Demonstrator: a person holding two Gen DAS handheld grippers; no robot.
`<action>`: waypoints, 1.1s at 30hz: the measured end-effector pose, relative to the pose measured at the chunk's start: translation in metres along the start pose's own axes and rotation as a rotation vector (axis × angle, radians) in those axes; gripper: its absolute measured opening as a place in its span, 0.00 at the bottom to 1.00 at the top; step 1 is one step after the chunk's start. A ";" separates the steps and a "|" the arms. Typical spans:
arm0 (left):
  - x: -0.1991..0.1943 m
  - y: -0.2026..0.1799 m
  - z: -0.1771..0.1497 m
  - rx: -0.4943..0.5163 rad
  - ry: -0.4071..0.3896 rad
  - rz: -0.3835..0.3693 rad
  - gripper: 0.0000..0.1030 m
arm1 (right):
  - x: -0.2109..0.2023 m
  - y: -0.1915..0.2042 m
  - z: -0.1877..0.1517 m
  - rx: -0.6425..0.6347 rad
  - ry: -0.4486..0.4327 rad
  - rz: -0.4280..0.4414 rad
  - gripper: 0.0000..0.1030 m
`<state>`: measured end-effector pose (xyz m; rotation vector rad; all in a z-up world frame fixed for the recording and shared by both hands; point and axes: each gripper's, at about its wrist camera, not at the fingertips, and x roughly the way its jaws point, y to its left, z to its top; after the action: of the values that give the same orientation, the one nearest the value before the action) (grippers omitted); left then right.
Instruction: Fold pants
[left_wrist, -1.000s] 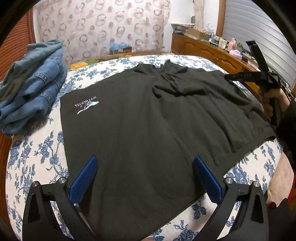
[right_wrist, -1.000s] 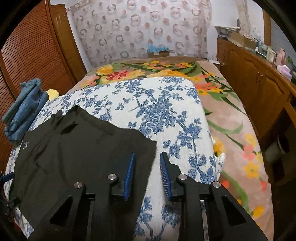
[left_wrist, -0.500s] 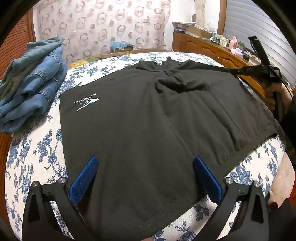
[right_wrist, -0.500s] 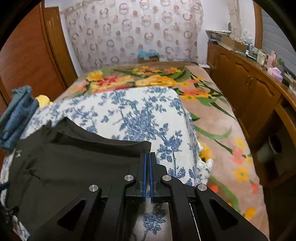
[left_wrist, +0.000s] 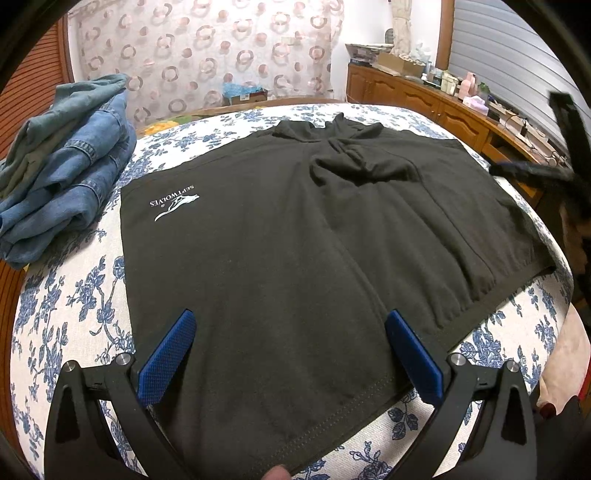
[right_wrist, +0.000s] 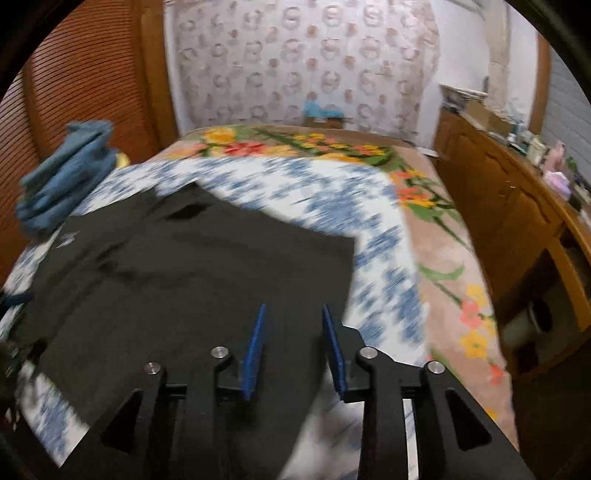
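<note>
While the pair of black knit shorts with a white printed logo (left_wrist: 295, 236) lies spread flat on the blue-and-white floral bedspread (left_wrist: 74, 302), the left gripper (left_wrist: 290, 341) is held low over the hem nearest the camera, its blue-padded fingers (left_wrist: 168, 356) set wide apart with nothing between them. In the left wrist view the garment fills the centre of the frame, its logo at about 10 o'clock and a bunched fold of cloth near 1 o'clock. A stack of folded blue denim jeans (left_wrist: 62, 162) is seen at 10 o'clock, just beside the shorts but not touching them. A long wooden sideboard crowded with small items (left_wrist: 443, 107) runs along the 2 o'clock side.

In the right wrist view, which is blurred, the right gripper (right_wrist: 293, 347) is seen above the shorts (right_wrist: 192, 273) near their right edge, its fingers (right_wrist: 255, 350) parted by a moderate gap and closed on nothing. Whether the pads touch the cloth cannot be told. A multicoloured floral blanket (right_wrist: 443, 258) is visible from 12 to 4 o'clock beyond the bedspread.
</note>
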<state>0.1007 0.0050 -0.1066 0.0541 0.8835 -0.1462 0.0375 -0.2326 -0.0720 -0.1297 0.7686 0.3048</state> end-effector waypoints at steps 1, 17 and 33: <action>0.000 0.000 0.000 0.000 0.000 0.000 1.00 | -0.007 0.006 -0.008 -0.008 0.004 0.011 0.34; -0.007 0.005 -0.005 -0.003 0.000 -0.026 1.00 | -0.023 0.045 -0.040 -0.004 0.009 -0.033 0.67; -0.064 0.058 -0.046 -0.117 -0.075 -0.004 0.67 | 0.006 0.044 -0.028 -0.002 -0.019 -0.042 0.73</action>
<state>0.0341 0.0736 -0.0874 -0.0615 0.8154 -0.0992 0.0096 -0.1962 -0.0964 -0.1449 0.7458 0.2666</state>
